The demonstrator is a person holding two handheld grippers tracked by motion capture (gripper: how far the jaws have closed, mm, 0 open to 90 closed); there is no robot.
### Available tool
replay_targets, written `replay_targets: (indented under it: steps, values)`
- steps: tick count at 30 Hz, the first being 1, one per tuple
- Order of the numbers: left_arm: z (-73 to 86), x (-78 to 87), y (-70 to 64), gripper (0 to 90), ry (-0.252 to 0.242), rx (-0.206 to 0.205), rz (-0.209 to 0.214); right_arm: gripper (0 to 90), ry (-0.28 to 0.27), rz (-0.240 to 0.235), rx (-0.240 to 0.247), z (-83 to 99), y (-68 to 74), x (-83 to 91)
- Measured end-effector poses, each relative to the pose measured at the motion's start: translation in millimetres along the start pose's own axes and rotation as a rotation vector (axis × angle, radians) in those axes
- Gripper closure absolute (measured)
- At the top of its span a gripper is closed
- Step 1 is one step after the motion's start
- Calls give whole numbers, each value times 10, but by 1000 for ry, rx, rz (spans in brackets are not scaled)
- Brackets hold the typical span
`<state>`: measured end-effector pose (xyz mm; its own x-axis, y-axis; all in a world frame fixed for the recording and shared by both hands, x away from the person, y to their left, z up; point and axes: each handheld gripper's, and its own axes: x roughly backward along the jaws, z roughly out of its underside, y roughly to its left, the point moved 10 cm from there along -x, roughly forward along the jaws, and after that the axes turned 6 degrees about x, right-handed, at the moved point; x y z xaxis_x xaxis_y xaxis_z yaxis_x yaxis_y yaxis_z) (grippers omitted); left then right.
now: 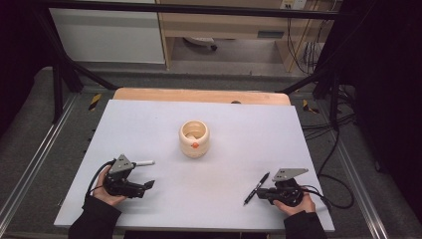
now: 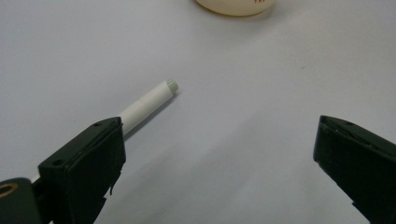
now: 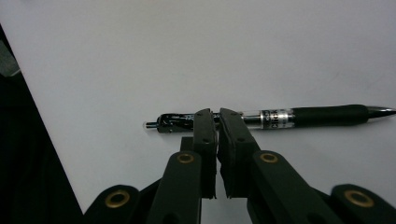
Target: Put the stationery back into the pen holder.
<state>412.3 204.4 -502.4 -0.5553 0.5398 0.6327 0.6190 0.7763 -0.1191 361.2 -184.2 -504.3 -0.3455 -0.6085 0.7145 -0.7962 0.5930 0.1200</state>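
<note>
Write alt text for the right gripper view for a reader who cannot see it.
The right claw has its two black jaws nearly together around the clear middle of a black pen that lies crosswise on the white table. The pen's tip points to the right of the picture, its push-button to the left.

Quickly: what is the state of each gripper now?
Left gripper: open, white pen beside one jaw, not gripped.
Right gripper: shut on black pen.
</note>
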Motion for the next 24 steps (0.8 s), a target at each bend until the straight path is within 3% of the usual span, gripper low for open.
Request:
replay_targets:
  steps: [18, 24]
  values:
    - [21, -16, -20, 19, 11, -3, 1, 900, 5, 4, 16, -44, 33, -187]
    - [23, -17, -13, 21, 11, 1, 0, 900, -6, 12, 29, -132, 27, -253]
